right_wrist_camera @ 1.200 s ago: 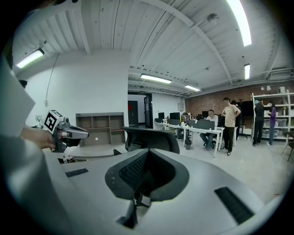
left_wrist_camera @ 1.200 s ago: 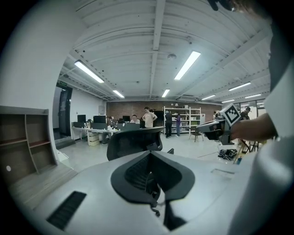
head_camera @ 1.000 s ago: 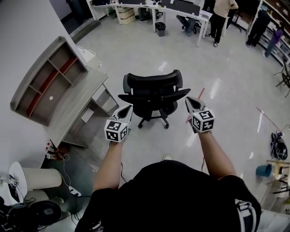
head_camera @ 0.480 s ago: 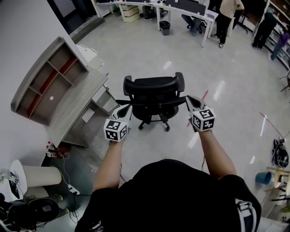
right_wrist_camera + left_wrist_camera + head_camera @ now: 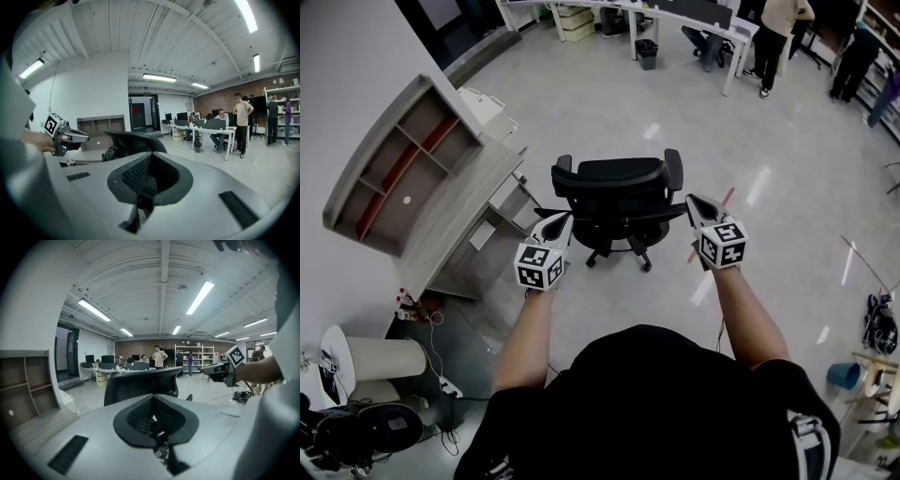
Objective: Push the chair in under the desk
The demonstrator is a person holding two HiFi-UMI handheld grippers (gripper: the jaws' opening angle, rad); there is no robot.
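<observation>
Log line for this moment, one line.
left gripper: shut, empty | right gripper: shut, empty | both flank chair, contact unclear | chair not under desk

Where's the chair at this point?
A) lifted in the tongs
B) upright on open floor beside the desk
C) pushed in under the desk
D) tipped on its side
B: the chair stands upright on the floor beside the desk, between the left tongs and right tongs.
</observation>
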